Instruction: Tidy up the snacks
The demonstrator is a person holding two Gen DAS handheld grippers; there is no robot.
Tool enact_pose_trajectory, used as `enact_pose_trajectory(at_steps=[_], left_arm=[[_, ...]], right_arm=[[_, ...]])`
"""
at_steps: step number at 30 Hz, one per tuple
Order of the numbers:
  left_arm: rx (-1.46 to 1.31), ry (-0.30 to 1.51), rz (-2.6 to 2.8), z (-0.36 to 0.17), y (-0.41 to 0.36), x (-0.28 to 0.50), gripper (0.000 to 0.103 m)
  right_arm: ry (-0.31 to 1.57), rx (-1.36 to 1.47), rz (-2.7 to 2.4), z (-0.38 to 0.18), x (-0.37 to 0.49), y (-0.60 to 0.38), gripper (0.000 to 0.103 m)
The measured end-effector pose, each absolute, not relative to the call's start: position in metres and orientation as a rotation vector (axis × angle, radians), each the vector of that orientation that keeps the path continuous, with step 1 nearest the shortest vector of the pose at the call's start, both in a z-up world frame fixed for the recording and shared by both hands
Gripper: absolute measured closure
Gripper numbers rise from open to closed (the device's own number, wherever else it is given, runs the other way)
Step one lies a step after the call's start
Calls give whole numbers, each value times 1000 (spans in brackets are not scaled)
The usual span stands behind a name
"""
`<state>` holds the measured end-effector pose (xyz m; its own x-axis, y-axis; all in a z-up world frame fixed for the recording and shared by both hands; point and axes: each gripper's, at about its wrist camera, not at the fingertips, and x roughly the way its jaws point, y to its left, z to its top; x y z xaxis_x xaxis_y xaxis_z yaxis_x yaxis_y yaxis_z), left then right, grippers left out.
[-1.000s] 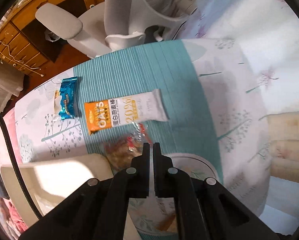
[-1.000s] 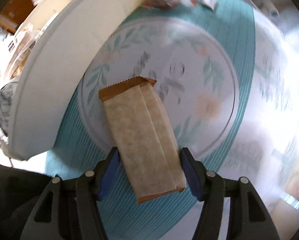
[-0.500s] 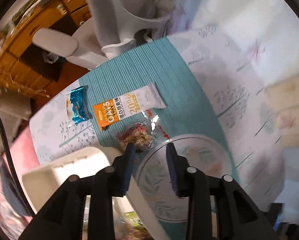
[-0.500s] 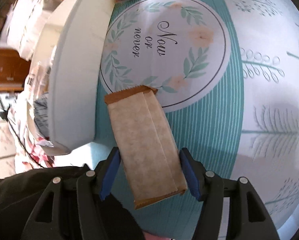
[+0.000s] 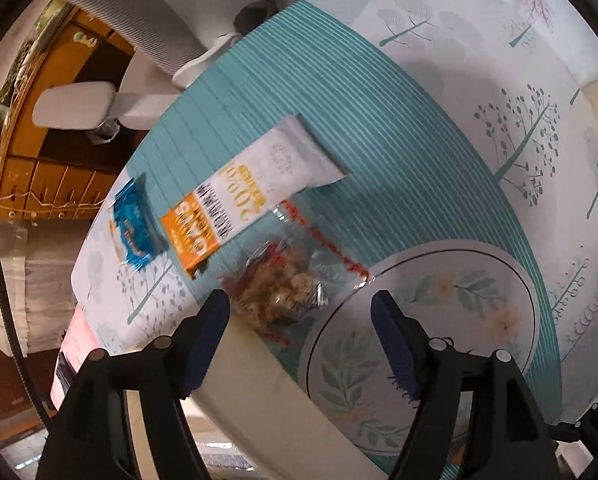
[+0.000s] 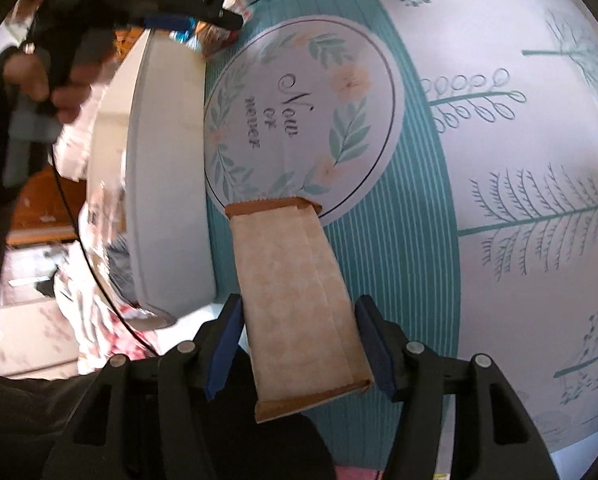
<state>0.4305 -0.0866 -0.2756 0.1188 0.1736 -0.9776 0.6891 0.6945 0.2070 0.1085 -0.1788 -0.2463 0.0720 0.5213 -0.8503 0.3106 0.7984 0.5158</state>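
Note:
My left gripper [image 5: 301, 308] is open and empty, just above a clear bag of nut snacks [image 5: 279, 288] on the tablecloth. Beyond it lie an orange-and-white oat bar [image 5: 255, 196] and a small blue snack packet [image 5: 133, 228]. My right gripper [image 6: 299, 334] is shut on a tan paper-wrapped snack bar [image 6: 295, 300] and holds it above the cloth near the round floral print [image 6: 299, 112]. The left gripper also shows in the right wrist view [image 6: 203, 24], over the clear bag.
A white storage bin [image 6: 167, 184] with more snack packets stands beside the floral print; its rim shows in the left wrist view [image 5: 267, 392]. A white office chair [image 5: 111, 92] and wooden drawers [image 5: 47, 184] are beyond the table's far edge.
My left gripper has opened wide and lifted off the clear nut bag, which now lies on the cloth. My right gripper has pulled back and risen, still holding the tan bar.

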Motion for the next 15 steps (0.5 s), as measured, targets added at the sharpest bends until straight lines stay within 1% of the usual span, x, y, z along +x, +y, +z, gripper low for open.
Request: enact_pose_trajectory(at_steps=[4,8,10,11,12,13,14,15], left_arm=[[778,1453,-434,-287,-91,436,31],[738,1462,-415,-294,-89,447,31],[727,1463,-396,-297,-86,452,33],[731,1457,-386,-299,-84,454,39],[735,1451,-377,-301,-82,455,48],[736,1447,-365,-302,-79,457,52],[717,1438,-371,-302,-77,460,61],[707,1436,-371,-302,-75,461,62]], right_arm=[[1510,733,172,-244,119,-170,48],[1498,735,171,-237,117,-182,49],[1492,749,176,-238,121,-177,49],[1491,753,176,-238,123,-175,49],[1491,754,174,-239,126,-173,49],[1490,754,171,-239,126,-172,49],[1489,754,170,-239,128,-171,50],[1488,755,169,-238,128,-171,50]])
